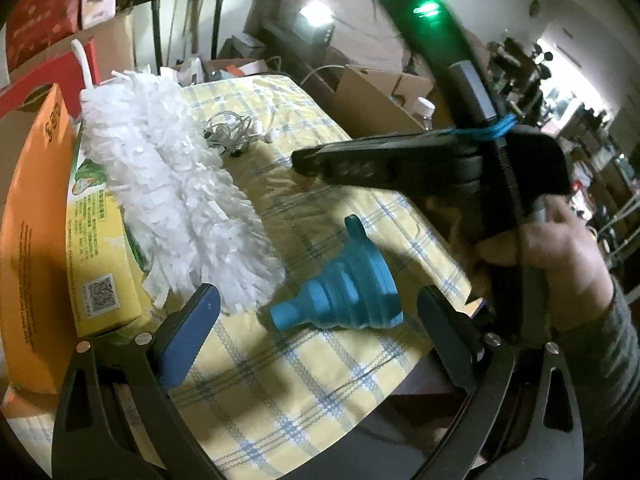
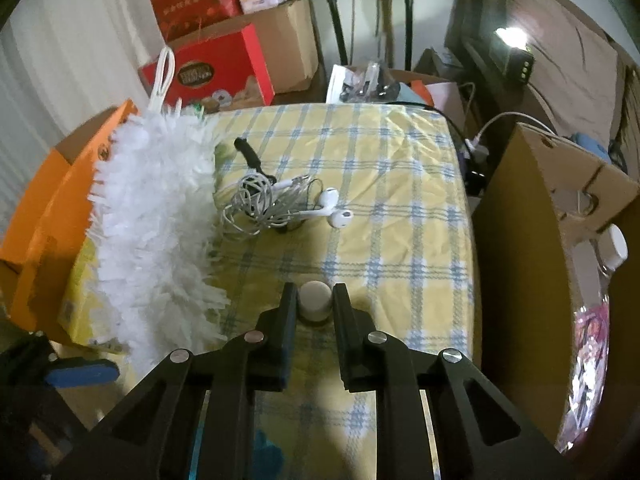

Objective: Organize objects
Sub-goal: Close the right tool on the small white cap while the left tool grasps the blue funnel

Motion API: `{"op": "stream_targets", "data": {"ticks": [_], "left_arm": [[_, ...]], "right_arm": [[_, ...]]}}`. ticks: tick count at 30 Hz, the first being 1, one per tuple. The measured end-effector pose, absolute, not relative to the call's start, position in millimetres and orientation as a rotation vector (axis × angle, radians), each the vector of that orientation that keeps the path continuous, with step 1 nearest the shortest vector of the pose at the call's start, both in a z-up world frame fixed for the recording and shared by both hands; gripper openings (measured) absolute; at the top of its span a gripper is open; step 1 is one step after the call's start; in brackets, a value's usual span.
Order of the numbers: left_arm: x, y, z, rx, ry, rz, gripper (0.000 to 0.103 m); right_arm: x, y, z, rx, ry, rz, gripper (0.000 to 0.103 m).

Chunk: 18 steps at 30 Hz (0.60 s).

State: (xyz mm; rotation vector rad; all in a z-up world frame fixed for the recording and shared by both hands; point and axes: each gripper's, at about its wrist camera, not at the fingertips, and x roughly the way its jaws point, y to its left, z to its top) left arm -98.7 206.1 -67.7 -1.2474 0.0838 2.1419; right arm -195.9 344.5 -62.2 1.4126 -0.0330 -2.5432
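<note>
Right now the right gripper (image 2: pixel 315 300) has its jaws closed on a small pale cylindrical piece (image 2: pixel 315 300) — a stopper or cap, I cannot tell which — held upright just over the yellow plaid cloth (image 2: pixel 400 208). The left gripper (image 1: pixel 316 312) stands wide open and holds nothing. Between its fingers and slightly ahead lies a blue collapsible funnel (image 1: pixel 344 284) on its side, long axis slanting from the narrow spout, nearest the left finger, up to the wide mouth toward the right finger. So the funnel belongs to the left hand, which is plainly nearer. Further off, beyond the right gripper's tips and a little to their left, sits a tangle of white earphones (image 2: pixel 280 204), just beside a white fluffy duster (image 2: pixel 152 216) that leans over an orange box (image 1: pixel 28 240).
</note>
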Motion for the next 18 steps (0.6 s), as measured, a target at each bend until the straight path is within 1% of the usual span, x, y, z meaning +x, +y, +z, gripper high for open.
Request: {"op": "stream_targets", "data": {"ticks": [10,14,16,17,18], "left_arm": [[-89.0,217.2,-60.6,-1.117,0.188,2.108,0.099],[-92.0,235.2,-64.8,-1.163,0.264,2.147,0.098],[-96.9,240.0,-68.6,-1.199,0.221,2.137,0.098],[-101.5,242.6,-73.4,-1.223,0.206,2.136,0.097],[-104.6,244.2,-76.9,-1.249,0.189,2.137,0.091]], "right_arm": [[-157.4,369.2,-24.6,1.351,-0.147,-2.573,0.016],[-144.1,374.0,-17.6,1.341,-0.182,-2.582,0.016],[-138.6,377.0,-15.2,1.336,-0.203,-2.585,0.016],[-135.8,378.5,-13.7,1.334,-0.213,-2.588,0.016],[-133.3,379.8,-12.9,1.334,-0.217,-2.591,0.016]]}}
